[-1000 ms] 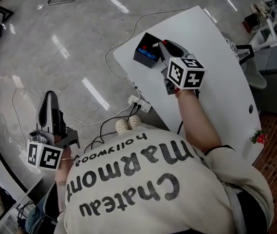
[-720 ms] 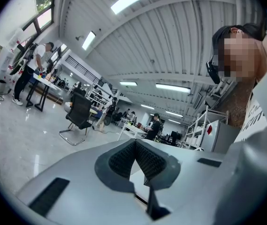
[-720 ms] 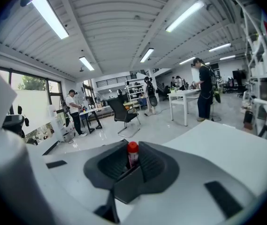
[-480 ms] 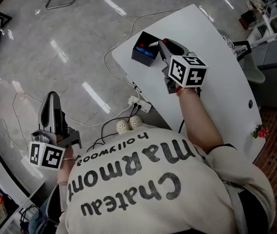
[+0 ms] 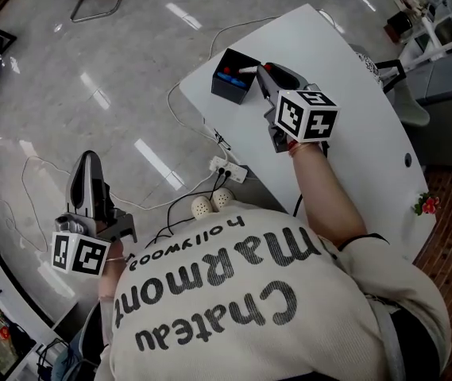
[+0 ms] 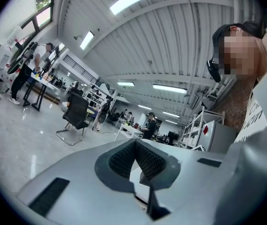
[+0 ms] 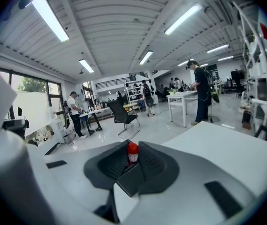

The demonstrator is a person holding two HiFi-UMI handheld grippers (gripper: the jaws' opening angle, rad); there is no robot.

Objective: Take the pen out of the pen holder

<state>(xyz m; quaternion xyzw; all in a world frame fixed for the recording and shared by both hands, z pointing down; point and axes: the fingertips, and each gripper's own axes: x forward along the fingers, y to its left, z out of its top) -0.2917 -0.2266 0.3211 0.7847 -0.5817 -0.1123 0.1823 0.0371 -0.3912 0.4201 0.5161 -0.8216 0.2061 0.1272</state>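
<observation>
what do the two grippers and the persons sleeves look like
Both the left gripper and the right gripper have smooth light-grey tapered bodies with dark ribbed pads. Each carries a white cube printed with black square markers. The person wears a cream sweatshirt with dark lettering.

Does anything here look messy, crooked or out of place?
Nothing is spilled or broken. Slightly odd: the black pen holder stands close to a corner of the white table, and a white power strip sits just off its edge. The right gripper holds a red-capped pen between its jaws.
</observation>
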